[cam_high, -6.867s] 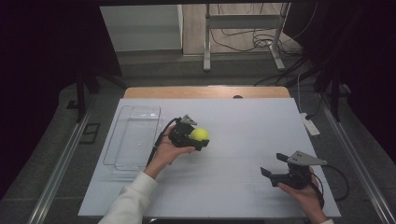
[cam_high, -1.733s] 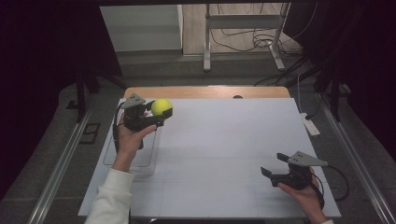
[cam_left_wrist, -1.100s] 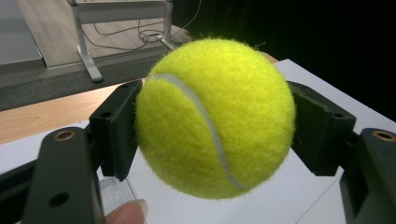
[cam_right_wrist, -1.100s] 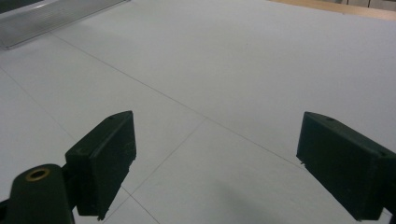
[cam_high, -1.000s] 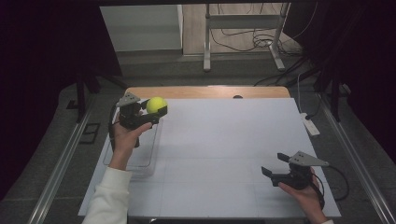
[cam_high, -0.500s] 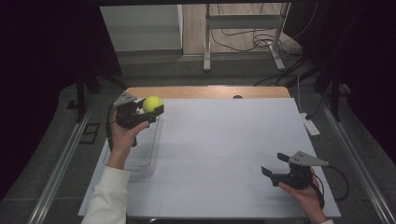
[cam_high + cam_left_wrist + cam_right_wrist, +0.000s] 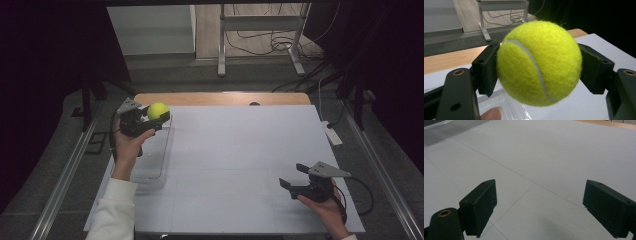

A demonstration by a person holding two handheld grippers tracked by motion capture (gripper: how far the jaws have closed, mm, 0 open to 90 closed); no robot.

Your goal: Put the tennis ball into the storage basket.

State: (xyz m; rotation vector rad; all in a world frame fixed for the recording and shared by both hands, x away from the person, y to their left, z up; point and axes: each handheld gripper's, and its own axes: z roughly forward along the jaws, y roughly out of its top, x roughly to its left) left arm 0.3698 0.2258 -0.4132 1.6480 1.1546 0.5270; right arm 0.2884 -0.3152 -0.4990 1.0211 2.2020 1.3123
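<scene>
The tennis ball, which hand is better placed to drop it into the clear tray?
Left. Its tongs already grip the tennis ball above the clear tray; the right tongs sit open, far across the table.

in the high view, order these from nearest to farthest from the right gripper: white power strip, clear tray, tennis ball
1. White power strip, at the table's right edge, beyond the right gripper.
2. Clear tray, on the left side.
3. Tennis ball, far left, held in the left gripper above the tray's far end.
</scene>
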